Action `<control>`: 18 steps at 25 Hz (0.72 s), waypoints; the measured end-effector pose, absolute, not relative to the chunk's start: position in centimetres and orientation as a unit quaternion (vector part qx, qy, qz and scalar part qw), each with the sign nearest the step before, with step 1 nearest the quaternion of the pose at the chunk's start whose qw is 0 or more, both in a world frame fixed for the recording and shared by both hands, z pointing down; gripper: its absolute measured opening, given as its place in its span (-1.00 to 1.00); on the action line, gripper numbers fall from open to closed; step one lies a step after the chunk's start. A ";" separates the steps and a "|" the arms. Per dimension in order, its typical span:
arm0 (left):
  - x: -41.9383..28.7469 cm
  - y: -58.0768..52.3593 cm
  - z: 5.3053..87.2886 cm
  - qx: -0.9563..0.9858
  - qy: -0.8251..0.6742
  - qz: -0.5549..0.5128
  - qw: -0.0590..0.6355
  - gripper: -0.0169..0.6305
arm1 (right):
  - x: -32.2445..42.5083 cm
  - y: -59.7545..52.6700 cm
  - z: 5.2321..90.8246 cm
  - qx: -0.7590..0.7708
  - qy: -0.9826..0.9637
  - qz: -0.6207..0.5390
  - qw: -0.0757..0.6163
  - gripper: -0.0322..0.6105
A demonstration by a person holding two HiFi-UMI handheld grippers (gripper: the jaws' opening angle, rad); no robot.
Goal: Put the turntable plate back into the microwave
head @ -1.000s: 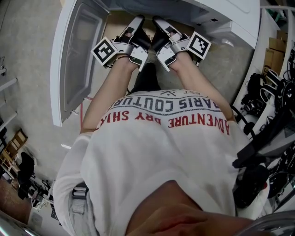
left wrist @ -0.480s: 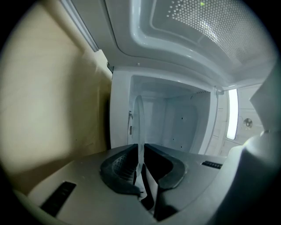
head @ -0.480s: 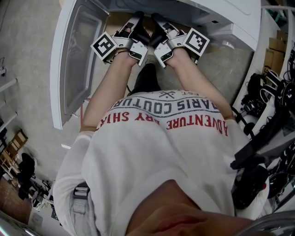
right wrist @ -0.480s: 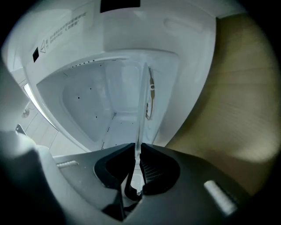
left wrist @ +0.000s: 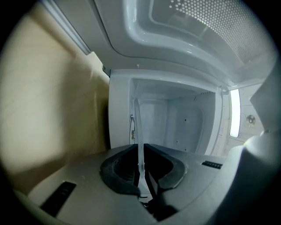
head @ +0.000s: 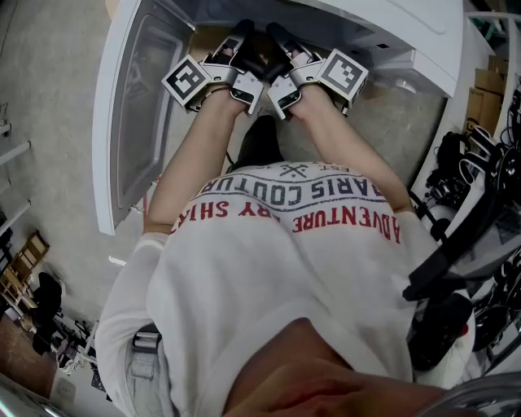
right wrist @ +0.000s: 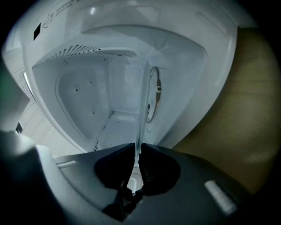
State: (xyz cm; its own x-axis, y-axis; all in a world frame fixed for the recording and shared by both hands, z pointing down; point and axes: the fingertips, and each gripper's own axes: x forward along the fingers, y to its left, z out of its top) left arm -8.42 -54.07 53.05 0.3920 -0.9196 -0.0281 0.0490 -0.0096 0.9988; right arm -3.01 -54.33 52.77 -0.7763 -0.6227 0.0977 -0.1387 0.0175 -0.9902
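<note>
Grey concrete flooring [head: 49, 98] is showing beneath a white microwave [head: 407, 24], whose door [head: 130, 122] is standing swung wide open on the person's left. Cables and equipment [head: 480, 163] are crowding the right edge of the head view. A person in a white printed shirt [head: 277, 269] is bending forward, both forearms reaching toward the opening. The left gripper [left wrist: 140, 169] is pinching the rim of the clear glass turntable plate [left wrist: 139, 132], which is appearing edge-on as a thin pale line running ahead from the jaws. The right gripper [right wrist: 135, 160] is clamping the same plate, jaws pressed onto the glass. The plate is hanging between the two grippers at the mouth of the white cavity [left wrist: 175, 118]; contact with the cavity floor cannot be confirmed. A tan surface [left wrist: 52, 110] is showing beside the opening.
</note>
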 end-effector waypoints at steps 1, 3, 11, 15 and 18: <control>-8.5 -54.1 53.1 0.583 -0.374 -0.404 0.597 -0.82 | -3.1 -54.4 52.7 -0.278 0.688 -0.643 0.186 -0.78; -8.6 -54.3 53.2 0.581 -0.376 -0.401 0.600 -0.82 | -3.4 -54.5 52.5 -0.281 0.688 -0.644 0.182 -0.78; -8.6 -54.8 53.0 0.573 -0.372 -0.413 0.602 -0.83 | -3.0 -53.8 51.9 -0.277 0.693 -0.641 0.181 -0.77; -8.6 -54.9 53.1 0.574 -0.382 -0.400 0.604 -0.83 | -2.6 -53.8 52.6 -0.290 0.690 -0.640 0.171 -0.83; -9.1 -54.9 52.7 0.579 -0.388 -0.406 0.592 -0.83 | -2.9 -53.8 52.7 -0.289 0.689 -0.643 0.170 -0.84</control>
State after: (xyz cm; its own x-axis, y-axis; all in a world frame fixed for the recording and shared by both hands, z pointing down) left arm -9.05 -54.87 52.67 0.3699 -0.9290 -0.0110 0.0317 0.0008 0.9995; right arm -2.87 -53.84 52.70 -0.7758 -0.6158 0.1375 -0.1796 0.0067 -0.9837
